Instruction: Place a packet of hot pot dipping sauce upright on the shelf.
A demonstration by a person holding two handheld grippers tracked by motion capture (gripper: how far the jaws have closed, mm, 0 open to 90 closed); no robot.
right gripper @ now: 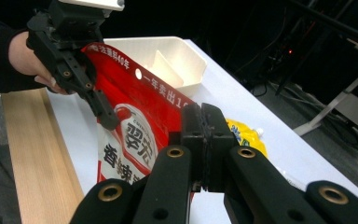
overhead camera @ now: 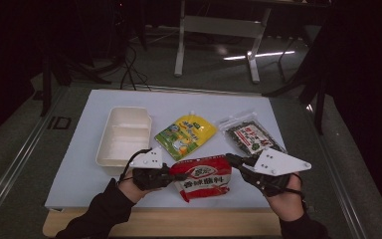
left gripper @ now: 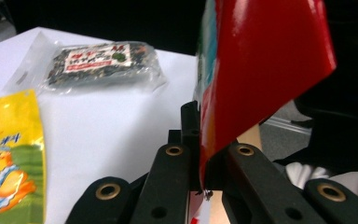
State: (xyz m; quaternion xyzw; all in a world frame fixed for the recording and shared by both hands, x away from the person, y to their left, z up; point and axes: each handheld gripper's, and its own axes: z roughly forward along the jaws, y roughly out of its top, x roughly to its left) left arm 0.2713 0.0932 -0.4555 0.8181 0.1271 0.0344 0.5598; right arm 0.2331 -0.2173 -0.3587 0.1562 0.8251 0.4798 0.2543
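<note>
– Where do we stand?
– Our left claw (overhead camera: 171, 175) and right claw (overhead camera: 230, 160) each pinch an edge of the red bag (overhead camera: 202, 178), hanging between them.
– The risk?
– Pulling apart could tear the slick film, or it slips free onto the table (overhead camera: 79, 169).

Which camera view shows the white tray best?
The high view: the white tray lies whole, both compartments visible, left of the yellow pouch. The right gripper view shows its far part behind the red bag.

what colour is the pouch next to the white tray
Yellow pouch with green and a cartoon print, clearest in the high view.
</note>
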